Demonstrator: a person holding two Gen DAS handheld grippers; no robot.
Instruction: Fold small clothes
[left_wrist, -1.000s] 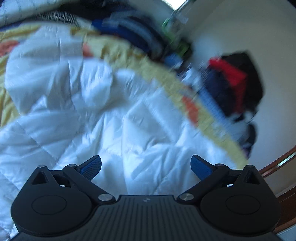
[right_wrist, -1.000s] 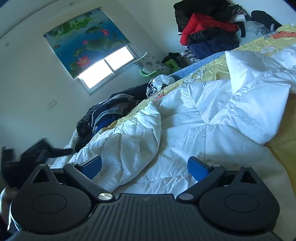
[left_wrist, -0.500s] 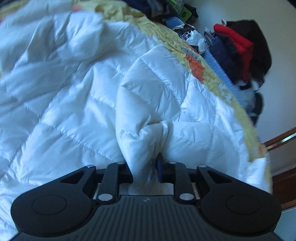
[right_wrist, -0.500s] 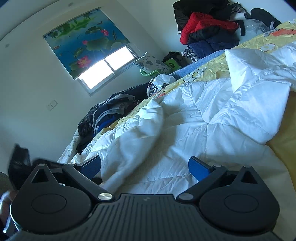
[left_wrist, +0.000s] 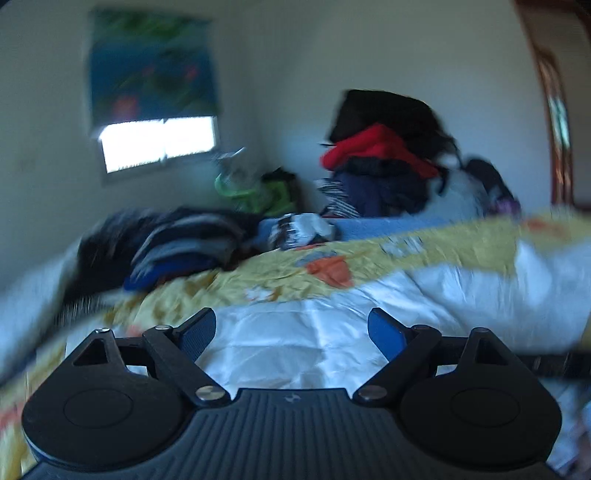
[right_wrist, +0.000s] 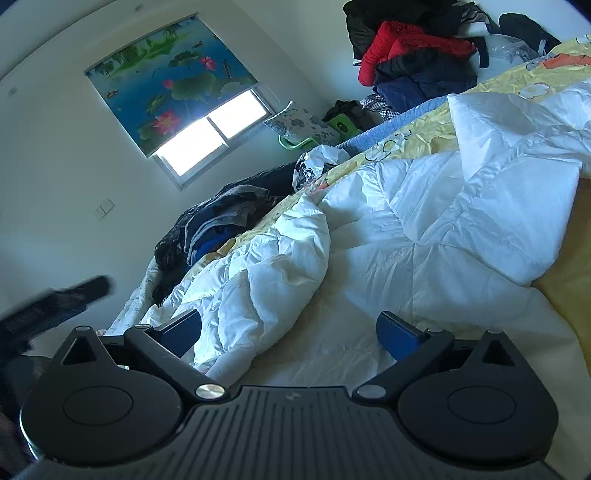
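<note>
Left gripper (left_wrist: 291, 328) just reopened wide, nothing pinched, white quilted garment (left_wrist: 303, 343) spread directly beneath and ahead. Right gripper (right_wrist: 288, 332) likewise gaped empty over same garment (right_wrist: 424, 240).

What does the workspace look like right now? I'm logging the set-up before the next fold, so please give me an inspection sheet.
Surface: bed under a yellow printed cover.
Job's things: white quilted garment spread rumpled across the bed, one fold bunched up on the left.
Clutter: dark clothes heap by the wall; red and dark jackets pile at the far end; plastic bag; patterned cushion.
Grippers: left gripper open, its jaws have just been opening, nothing between them; right gripper open over the garment, gripping nothing.
Cables: nothing seen.
Surroundings: window with lotus-print blind; wall switch.
</note>
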